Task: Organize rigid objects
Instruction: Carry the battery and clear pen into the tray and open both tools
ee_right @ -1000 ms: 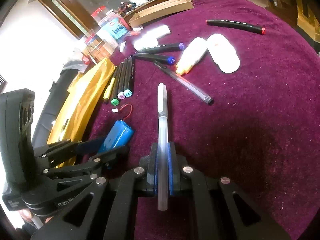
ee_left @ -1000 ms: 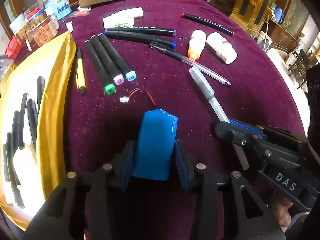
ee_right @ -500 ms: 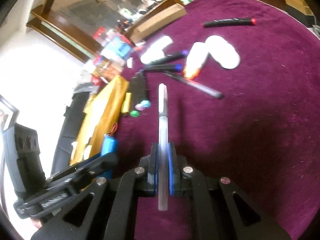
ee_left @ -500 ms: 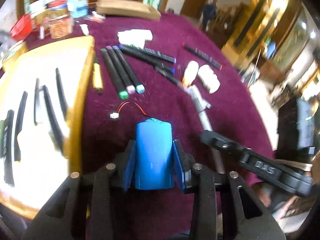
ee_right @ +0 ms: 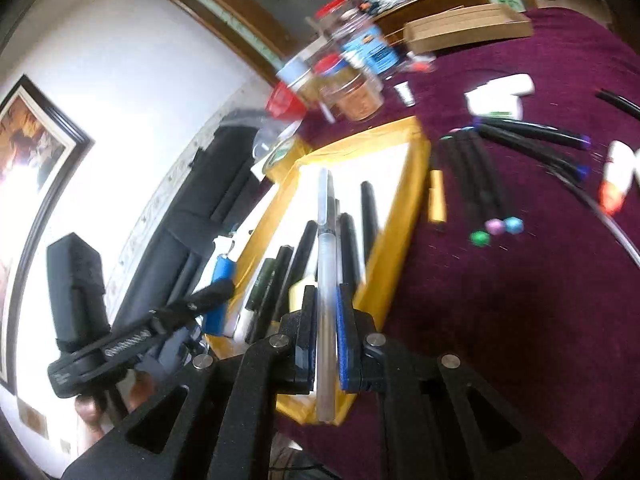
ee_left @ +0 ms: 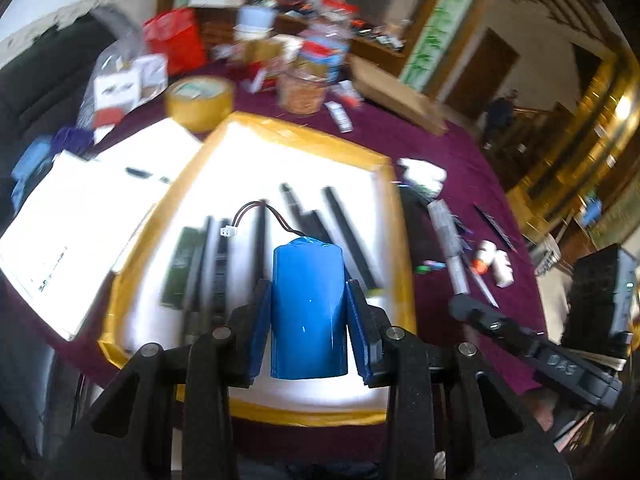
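My left gripper is shut on a blue battery pack with a thin wire and white plug, held in the air over the yellow-rimmed white tray. Several black pens lie in that tray. In the right wrist view my right gripper is shut on a translucent white pen, which hangs above the near end of the same tray. The left gripper with the battery shows there at the left, beside the tray.
Black markers with coloured caps, a yellow marker, white bottles and more pens lie on the maroon tablecloth right of the tray. Jars, a tape roll, a cardboard box and white papers crowd the far and left sides.
Both grippers have lifted off the cloth and swung left over the tray, each keeping its object. The left one closed slightly on the battery and rolled.
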Motion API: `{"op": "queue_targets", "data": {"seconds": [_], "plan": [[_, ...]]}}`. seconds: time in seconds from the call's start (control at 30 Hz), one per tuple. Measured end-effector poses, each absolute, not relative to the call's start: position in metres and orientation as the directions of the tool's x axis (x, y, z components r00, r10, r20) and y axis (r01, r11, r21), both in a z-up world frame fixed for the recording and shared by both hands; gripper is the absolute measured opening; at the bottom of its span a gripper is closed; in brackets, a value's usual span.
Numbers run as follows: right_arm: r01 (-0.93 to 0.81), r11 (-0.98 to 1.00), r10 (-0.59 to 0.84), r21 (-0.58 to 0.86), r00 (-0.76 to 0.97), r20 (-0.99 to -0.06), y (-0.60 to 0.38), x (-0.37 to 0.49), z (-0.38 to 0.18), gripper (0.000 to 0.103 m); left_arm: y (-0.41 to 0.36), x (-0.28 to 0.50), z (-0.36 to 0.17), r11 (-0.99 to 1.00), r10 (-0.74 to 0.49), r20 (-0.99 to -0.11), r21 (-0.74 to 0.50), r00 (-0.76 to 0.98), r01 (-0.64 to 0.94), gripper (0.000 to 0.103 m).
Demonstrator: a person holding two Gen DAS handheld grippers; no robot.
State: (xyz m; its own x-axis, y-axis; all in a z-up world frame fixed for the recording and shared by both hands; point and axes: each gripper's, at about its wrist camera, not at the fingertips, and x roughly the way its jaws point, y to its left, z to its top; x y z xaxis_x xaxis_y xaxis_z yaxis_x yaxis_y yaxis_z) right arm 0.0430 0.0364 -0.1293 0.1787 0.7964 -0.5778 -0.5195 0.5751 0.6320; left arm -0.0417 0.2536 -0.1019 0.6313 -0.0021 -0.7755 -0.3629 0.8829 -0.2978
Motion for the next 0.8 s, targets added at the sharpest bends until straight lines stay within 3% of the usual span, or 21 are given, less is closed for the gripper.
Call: {"op": "queue_targets", "data": {"seconds": [0.4, 0.8], "plan": [[-0.533, 0.649, 0.693, 0.542, 0.121, -0.711, 0.115, 0.088, -0.157, 0.008, 0.286, -0.015, -0.135, 0.859, -0.035, -0.831, -0.309, 0.555, -0.409, 0.033], [-0.589, 0.691, 0.607, 0.418, 0.160, -0.778, 0.139, 0.092, -0.163, 0.008, 0.293, 0.002, -0.154, 0.868, -0.016, -0.865, -0.261, 0.501, -0.423, 0.033]]}}
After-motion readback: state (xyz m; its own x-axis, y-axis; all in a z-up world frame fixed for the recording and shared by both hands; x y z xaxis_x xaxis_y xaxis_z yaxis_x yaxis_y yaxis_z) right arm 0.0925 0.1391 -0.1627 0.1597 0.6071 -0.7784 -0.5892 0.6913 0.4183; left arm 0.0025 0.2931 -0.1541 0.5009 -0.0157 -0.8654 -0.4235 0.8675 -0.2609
